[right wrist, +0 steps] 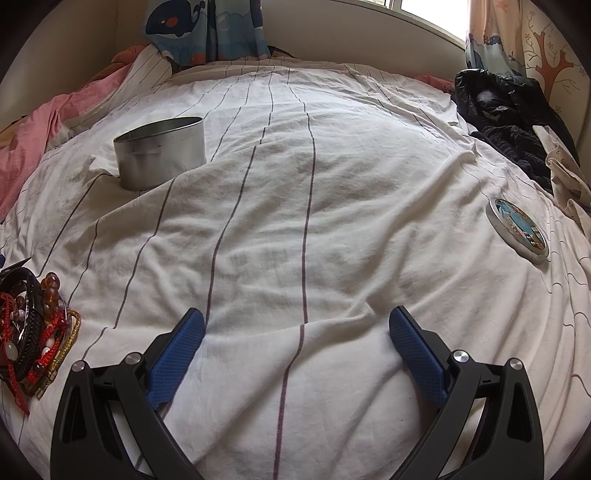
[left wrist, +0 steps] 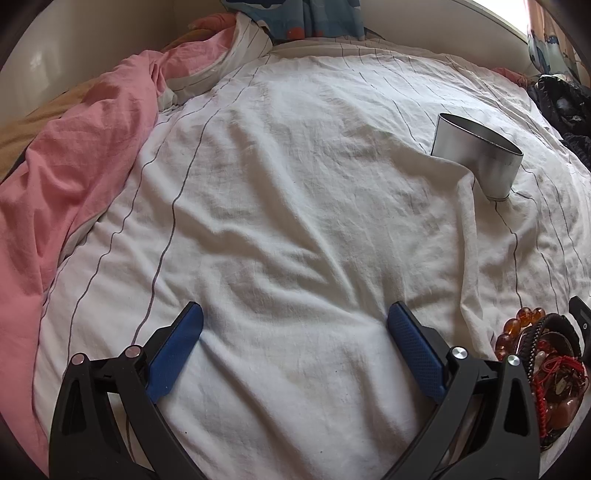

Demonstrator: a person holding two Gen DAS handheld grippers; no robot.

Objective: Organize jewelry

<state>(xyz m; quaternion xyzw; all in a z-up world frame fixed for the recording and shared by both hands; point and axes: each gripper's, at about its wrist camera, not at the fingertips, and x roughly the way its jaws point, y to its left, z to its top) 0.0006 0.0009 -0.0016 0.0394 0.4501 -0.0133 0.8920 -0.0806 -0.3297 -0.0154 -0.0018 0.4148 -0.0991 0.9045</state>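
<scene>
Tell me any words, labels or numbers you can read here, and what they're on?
None can be read.
The round lid has a colourful picture, too small to show any words.
The metal tin is plain.
The curtain shows only a whale drawing.

Before my jaws the white sheet (right wrist: 295, 206) lies bare and wide. The tin (right wrist: 160, 153) stands far left, its lid (right wrist: 517, 230) right, the jewelry pile (right wrist: 35, 325) near left.
</scene>
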